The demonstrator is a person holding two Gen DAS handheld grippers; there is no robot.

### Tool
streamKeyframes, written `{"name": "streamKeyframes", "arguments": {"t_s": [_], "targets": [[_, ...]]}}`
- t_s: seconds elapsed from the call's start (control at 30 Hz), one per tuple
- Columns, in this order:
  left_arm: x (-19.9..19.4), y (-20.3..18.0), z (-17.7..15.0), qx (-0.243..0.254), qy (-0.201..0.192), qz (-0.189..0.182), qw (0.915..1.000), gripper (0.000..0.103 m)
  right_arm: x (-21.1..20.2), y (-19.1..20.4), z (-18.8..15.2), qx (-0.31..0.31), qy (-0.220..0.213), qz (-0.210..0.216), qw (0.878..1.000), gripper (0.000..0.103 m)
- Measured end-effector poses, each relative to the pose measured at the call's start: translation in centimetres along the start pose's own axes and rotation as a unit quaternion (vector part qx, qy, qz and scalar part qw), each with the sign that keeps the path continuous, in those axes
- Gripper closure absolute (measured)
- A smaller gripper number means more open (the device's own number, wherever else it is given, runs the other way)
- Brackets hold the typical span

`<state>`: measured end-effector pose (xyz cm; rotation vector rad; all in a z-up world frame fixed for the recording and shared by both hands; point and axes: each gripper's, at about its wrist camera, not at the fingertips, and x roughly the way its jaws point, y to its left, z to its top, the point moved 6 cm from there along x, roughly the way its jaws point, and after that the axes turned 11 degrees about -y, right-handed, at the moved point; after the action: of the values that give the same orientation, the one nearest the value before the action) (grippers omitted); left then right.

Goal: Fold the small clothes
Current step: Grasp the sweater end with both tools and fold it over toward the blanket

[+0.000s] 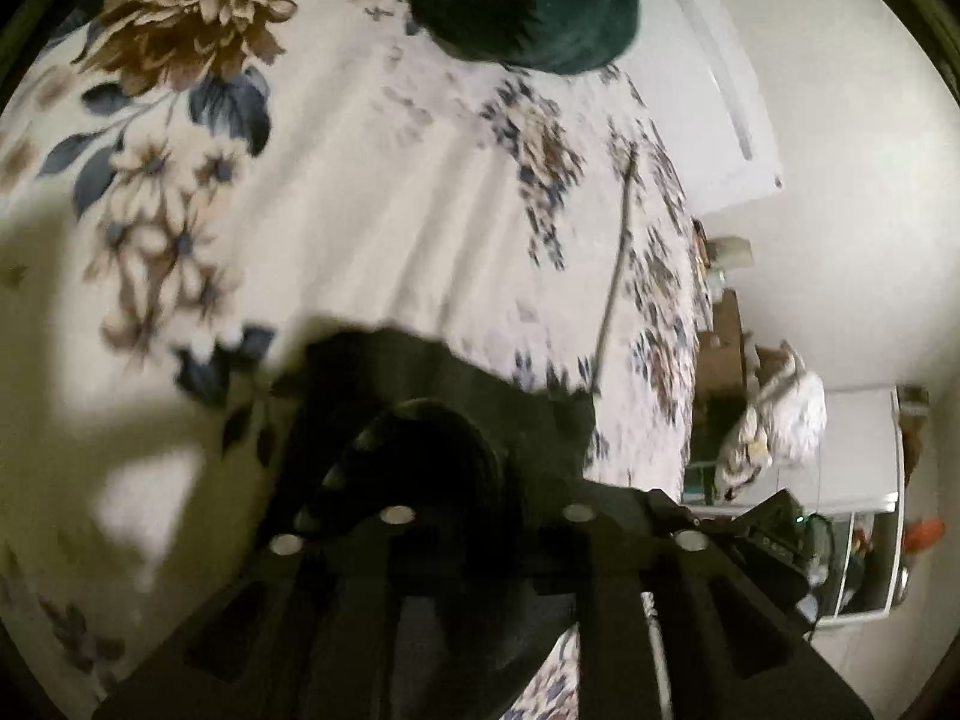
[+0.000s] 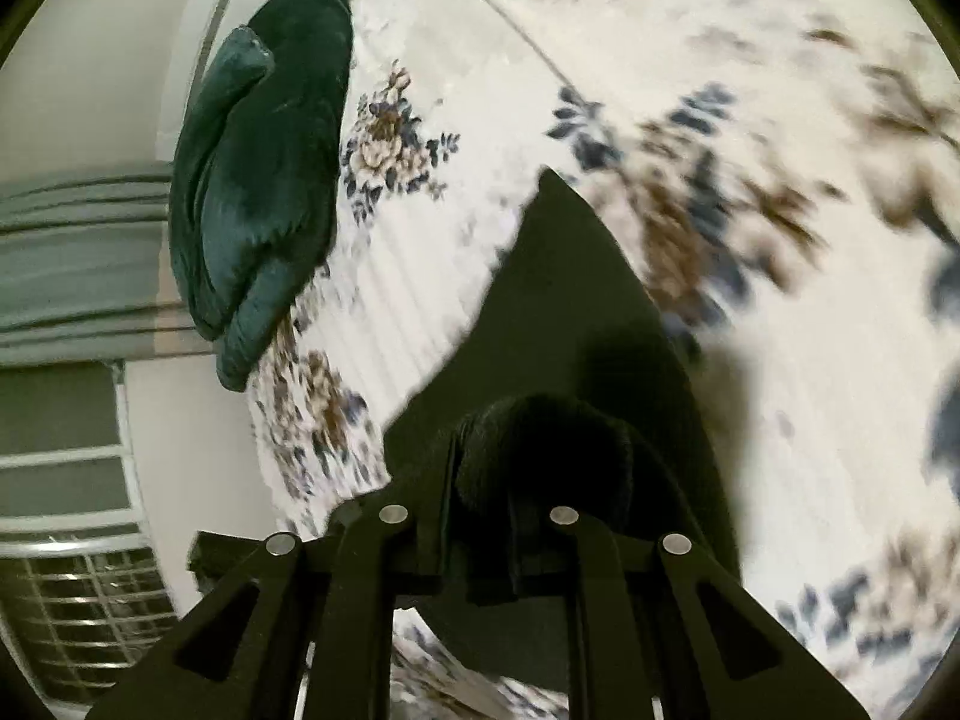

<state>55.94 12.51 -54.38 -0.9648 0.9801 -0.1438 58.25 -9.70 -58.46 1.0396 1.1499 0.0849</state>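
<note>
A small black garment point(image 1: 444, 378) hangs bunched from my left gripper point(image 1: 432, 450), which is shut on it above the floral bedsheet point(image 1: 360, 210). In the right wrist view the same black garment point(image 2: 570, 300) spreads out in a wide panel with a pointed corner over the bedsheet point(image 2: 780, 420). My right gripper point(image 2: 528, 456) is shut on a bunched edge of it. The fingertips of both grippers are hidden in the dark cloth.
A dark green velvet pillow point(image 1: 522, 6) lies at the far end of the bed; it also shows in the right wrist view point(image 2: 264, 168). A white bundle point(image 1: 774, 426) and cluttered shelves stand beyond the bed's right edge. A wire basket point(image 2: 78, 600) sits low left.
</note>
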Motion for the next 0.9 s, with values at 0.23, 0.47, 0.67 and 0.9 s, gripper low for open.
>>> {"name": "streamKeyframes", "arguments": {"t_s": [0.23, 0.47, 0.67, 0.9], "targets": [[-4.4, 1.5, 1.2, -0.035, -0.067, -0.024, 0.9969, 0.044, -0.3, -1.3, 3.4, -0.011, 0.000, 0.020, 1.000, 0.044], [-0.9, -1.2, -0.4, 0.162, -0.043, 0.046, 0.9848, 0.044, 0.5, -4.3, 1.1, -0.118, 0.019, -0.044, 0.992, 0.044], [5.7, -2.9, -0.1, 0.273, 0.000, 0.082, 0.9586, 0.100, 2.3, -4.1, 2.5, -0.144, -0.025, -0.069, 0.987, 0.067], [3.1, -2.3, 2.4, 0.246, -0.032, 0.053, 0.9672, 0.101, 1.7, -1.0, 3.1, -0.227, -0.062, -0.110, 0.966, 0.100]]}}
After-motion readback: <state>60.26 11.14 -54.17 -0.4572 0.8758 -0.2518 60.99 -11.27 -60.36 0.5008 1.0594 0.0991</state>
